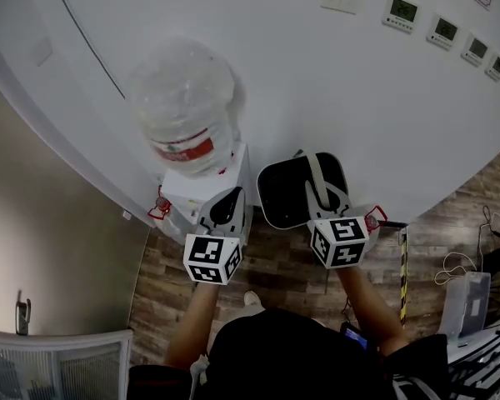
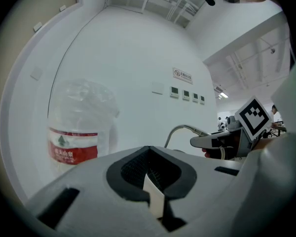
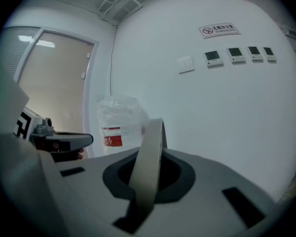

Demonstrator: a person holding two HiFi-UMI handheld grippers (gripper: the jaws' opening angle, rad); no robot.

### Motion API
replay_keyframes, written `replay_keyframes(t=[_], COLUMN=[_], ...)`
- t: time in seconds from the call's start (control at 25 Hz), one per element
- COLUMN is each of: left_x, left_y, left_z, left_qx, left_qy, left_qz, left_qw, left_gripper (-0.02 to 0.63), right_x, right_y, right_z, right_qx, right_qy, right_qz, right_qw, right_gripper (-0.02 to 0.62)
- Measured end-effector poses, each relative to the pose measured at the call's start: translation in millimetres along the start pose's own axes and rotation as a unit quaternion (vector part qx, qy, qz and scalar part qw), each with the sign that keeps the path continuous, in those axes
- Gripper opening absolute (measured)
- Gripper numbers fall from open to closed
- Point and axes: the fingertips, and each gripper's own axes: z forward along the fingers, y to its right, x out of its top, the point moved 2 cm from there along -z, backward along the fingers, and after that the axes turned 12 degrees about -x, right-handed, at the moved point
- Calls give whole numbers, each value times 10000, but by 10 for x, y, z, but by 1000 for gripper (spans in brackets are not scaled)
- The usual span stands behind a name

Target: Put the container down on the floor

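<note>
The container (image 1: 287,192) is a black, rounded-square bucket with a pale grey strap handle (image 1: 315,173). It hangs in front of me above the wood floor (image 1: 275,265). My right gripper (image 1: 323,195) is shut on that handle. In the right gripper view the handle (image 3: 149,164) runs up between the closed jaws. My left gripper (image 1: 225,202) is to the left of the bucket, over the white dispenser, and holds no part of the container. Its jaws are together (image 2: 149,181), with a small pale sliver (image 2: 154,195) at the seam that I cannot identify. The left gripper view shows the right gripper (image 2: 237,132) off to the right.
A white water dispenser (image 1: 192,192) stands against the white wall. It carries a big clear bottle (image 1: 183,107) with a red label. Wall panels (image 1: 400,11) hang at the upper right. A white box (image 1: 467,302) and cables lie on the floor at the right. A glass partition (image 1: 58,361) is at the lower left.
</note>
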Motion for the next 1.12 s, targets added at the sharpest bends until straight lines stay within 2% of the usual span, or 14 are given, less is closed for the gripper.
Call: replay_keyframes(t=[0.36,0.72,0.96,1.12], left_x=[-52,-185,-260,-272], left_y=[-362,-462,-411,-365], left_z=[195,322,484,597], left_qx=[-461,-864,-963,-902], left_qy=[-92,-184,-204,-219], left_qz=[-30,-90,-277,-252], left_qw=[9989,9960,9948,9954], left_gripper=[17,17,17,17], right_x=[18,-86,-163,-186], right_y=[-96,-142,-68,59], right_z=[341,440,508,560], right_qx=[-441,-732,-760,-707], right_qy=[-91,-201,-332,-359], right_qz=[65,133,98,118], right_qw=[9990,9970,9965,9968], right_gripper=[31,31,31,31])
